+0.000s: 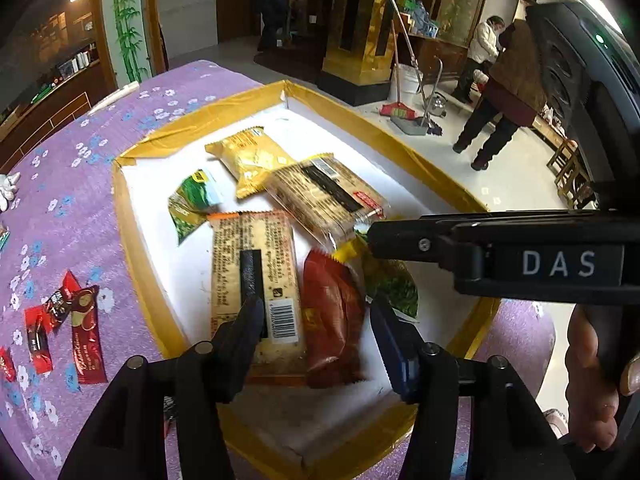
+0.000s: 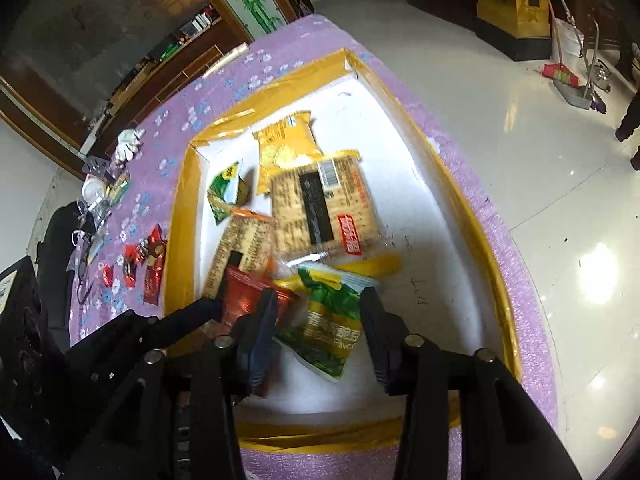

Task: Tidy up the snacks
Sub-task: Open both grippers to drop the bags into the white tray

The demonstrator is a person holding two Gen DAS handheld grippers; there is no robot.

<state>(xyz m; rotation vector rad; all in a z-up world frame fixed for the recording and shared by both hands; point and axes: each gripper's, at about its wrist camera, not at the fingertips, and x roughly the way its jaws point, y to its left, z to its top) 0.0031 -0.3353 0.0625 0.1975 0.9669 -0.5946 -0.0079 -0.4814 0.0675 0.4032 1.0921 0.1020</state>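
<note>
Inside white tray (image 2: 436, 216), green packet (image 2: 328, 320) lies between right claw's (image 2: 320, 320) parted jaws.

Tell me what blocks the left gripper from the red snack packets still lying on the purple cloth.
The yellow-taped wall of the white tray. The left gripper hangs open inside the tray over a dark red packet; the red snack packets lie outside, beyond that wall.

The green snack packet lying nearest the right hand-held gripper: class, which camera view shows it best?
The right wrist view: the green snack packet lies almost whole between its fingers, its print readable. The left wrist view shows only a part, the rest hidden behind the right hand-held gripper.
</note>
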